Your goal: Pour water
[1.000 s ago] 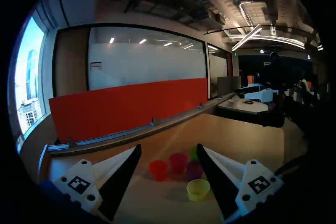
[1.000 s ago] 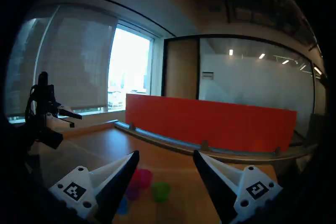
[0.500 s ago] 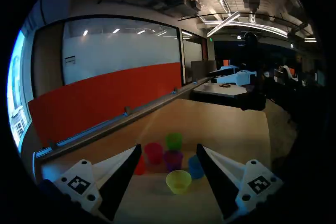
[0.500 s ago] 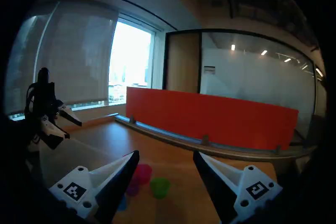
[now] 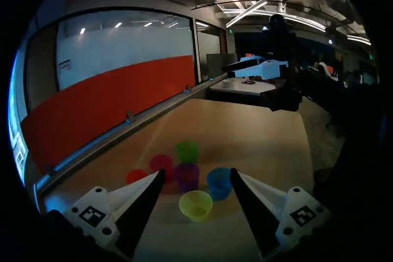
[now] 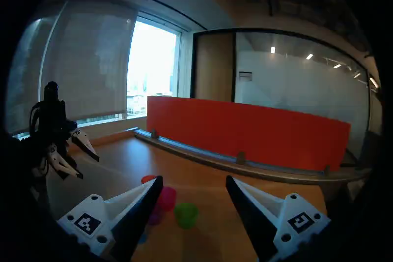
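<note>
The wooden table [image 5: 255, 139] is bounded along its far edge by an orange divider [image 5: 98, 104]. Bare tabletop is left open beyond the cups. The left gripper [image 5: 195, 171] is held low over the near edge, jaws spread wide, with nothing gripped. The right gripper [image 6: 193, 178] is likewise spread and empty. The yellow cup [image 5: 195, 205] is framed between the left fingers, nearest, with the purple cup [image 5: 186, 176], blue cup [image 5: 219, 182] and green cup [image 5: 187, 150] behind.

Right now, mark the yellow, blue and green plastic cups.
yellow plastic cup [image 5: 195, 206]: left gripper view, inside its mouth.
blue plastic cup [image 5: 218, 188]: left gripper view, outer wall.
green plastic cup [image 6: 186, 218]: right gripper view, outer wall.
</note>
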{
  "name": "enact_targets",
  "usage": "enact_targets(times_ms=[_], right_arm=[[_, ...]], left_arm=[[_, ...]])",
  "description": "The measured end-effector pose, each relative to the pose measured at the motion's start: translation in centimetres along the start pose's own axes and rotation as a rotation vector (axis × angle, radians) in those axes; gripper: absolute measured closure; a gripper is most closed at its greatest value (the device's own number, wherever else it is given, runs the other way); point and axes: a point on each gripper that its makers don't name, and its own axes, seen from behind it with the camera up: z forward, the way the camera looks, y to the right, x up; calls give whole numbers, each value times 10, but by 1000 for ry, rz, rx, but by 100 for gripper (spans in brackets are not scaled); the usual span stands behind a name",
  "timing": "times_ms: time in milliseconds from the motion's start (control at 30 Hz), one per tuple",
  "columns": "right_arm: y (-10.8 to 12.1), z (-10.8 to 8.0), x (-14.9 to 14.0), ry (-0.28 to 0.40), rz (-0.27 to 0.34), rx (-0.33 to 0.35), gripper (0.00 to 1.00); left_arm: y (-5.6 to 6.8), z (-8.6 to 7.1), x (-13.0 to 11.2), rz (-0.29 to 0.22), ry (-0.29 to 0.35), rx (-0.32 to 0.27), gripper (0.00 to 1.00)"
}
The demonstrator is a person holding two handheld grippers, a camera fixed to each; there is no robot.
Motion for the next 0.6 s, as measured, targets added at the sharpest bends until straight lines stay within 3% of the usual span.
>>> enact_targets(times_ms=[367,600], right_arm=[[-1,5,-18,-60,-23,31,1],[-5,7,-24,-82,-38,54,1]], left_arm=[[23,26,-17,16,-48,-85,3],[30,38,-29,28,-85,-118,3]])
